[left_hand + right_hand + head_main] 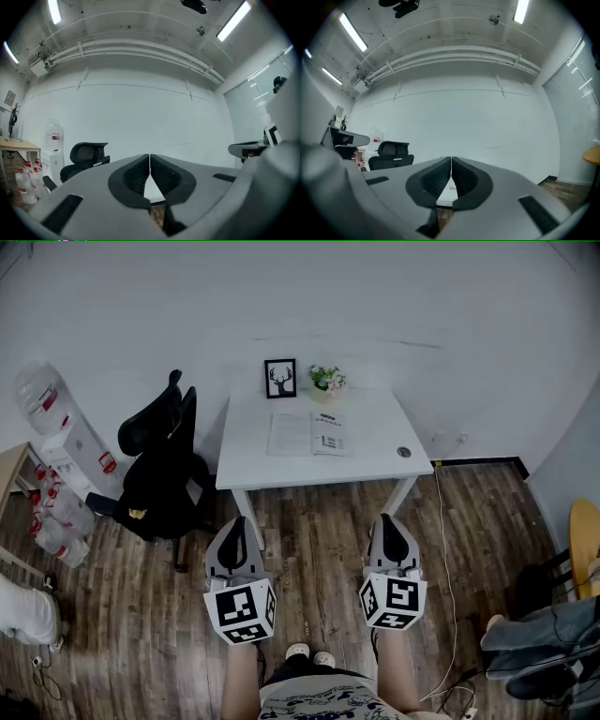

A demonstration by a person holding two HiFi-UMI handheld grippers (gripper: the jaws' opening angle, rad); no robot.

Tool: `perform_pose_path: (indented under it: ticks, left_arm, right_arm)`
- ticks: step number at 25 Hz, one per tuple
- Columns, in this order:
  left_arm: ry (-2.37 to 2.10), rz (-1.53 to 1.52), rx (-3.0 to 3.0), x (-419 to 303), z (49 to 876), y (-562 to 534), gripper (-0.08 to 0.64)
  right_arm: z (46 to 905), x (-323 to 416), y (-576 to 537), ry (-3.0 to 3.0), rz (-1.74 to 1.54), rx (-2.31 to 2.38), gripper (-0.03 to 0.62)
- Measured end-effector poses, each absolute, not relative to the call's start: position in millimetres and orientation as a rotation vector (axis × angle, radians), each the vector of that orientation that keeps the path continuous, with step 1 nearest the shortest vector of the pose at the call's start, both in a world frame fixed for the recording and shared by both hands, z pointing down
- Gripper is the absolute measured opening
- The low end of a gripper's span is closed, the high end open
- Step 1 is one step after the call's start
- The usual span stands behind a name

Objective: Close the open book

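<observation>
Across the lower half of the head view runs a wooden floor [319, 549], and above it, at the centre of the frame, a white table [375, 460] stands against the wall. Left of the table sits a black office chair [159, 465]. Lower in the frame, over the floor and well short of the table, the left gripper [237, 521] and the right gripper [387, 518] point level toward it, each with its jaws pressed together on nothing. On the middle of the table top the open book [307, 434] lies flat, both halves spread, with a small framed picture [280, 378] and a little potted plant [327, 380] behind it. The book looks thin and light, its paper limp enough to bend rather than lift stiffly. The likeliest hold is the outer edge of one half, pinching cover and pages together to swing them over the spine; the other gripper could pin the opposite half against skidding on the smooth top.
</observation>
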State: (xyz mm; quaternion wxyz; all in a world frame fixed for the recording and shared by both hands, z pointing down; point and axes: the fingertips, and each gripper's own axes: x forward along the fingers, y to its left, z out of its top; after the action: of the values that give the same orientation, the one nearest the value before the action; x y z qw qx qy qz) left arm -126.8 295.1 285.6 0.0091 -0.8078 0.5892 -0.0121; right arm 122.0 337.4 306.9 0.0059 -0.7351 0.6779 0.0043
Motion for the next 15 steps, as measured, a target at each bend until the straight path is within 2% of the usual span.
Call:
perform_pose_path:
  ticks: [15]
  left_arm:
    - [1.852, -0.041, -2.527, -132, 291, 282, 0.028]
  right_arm:
    - [311, 116, 324, 2.123, -0.009, -2.279, 0.031]
